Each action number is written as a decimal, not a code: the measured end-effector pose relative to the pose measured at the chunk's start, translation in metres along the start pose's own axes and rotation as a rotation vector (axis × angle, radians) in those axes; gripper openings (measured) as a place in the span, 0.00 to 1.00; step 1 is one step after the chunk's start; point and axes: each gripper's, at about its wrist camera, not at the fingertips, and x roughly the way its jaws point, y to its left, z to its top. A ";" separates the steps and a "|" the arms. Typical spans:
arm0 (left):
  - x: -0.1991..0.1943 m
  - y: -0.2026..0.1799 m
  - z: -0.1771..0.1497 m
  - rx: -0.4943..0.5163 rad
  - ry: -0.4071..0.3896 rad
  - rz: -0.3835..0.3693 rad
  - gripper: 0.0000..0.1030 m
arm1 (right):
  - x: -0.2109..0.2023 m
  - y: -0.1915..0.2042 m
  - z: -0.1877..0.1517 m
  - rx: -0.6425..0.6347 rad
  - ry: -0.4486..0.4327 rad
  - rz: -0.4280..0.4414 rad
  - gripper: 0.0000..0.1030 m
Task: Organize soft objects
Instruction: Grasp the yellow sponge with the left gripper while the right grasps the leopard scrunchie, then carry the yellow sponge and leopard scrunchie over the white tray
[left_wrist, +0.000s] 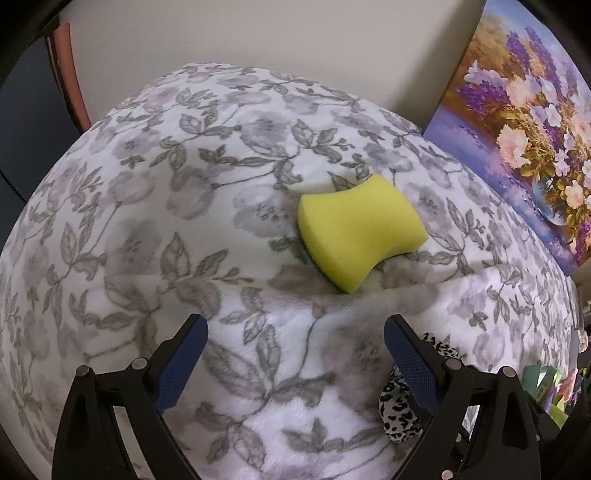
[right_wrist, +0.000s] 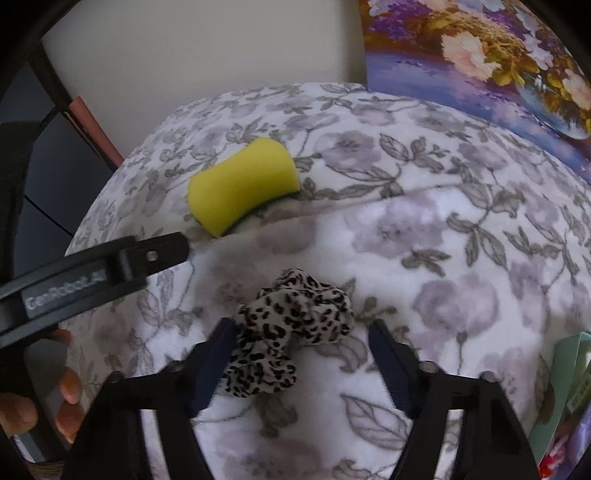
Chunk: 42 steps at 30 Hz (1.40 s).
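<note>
A yellow sponge (left_wrist: 360, 230) lies on the floral blanket (left_wrist: 155, 221), ahead of my left gripper (left_wrist: 295, 332), which is open and empty above the blanket. The sponge also shows in the right wrist view (right_wrist: 242, 184). A leopard-print scrunchie (right_wrist: 291, 328) lies on the blanket (right_wrist: 424, 240) between the open fingers of my right gripper (right_wrist: 301, 332), touching the left finger (right_wrist: 218, 354). In the left wrist view the scrunchie (left_wrist: 397, 406) is partly hidden behind the right finger. The left gripper's body (right_wrist: 92, 273) shows at the left of the right wrist view.
A flower painting (left_wrist: 528, 122) leans against the wall at the right, also in the right wrist view (right_wrist: 480, 55). A fold ridge crosses the blanket just below the sponge. Green paper items (right_wrist: 561, 387) sit at the right edge. A reddish frame (left_wrist: 68, 74) stands at the far left.
</note>
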 end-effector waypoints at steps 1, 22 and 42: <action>0.001 -0.001 0.001 0.004 0.000 -0.002 0.94 | 0.000 0.000 0.001 0.003 -0.001 0.011 0.58; 0.035 -0.038 0.021 0.140 -0.033 0.020 0.58 | -0.006 -0.032 0.016 0.063 -0.040 0.047 0.33; 0.013 -0.051 0.015 0.200 -0.066 0.049 0.34 | -0.016 -0.034 0.010 0.058 -0.031 0.037 0.24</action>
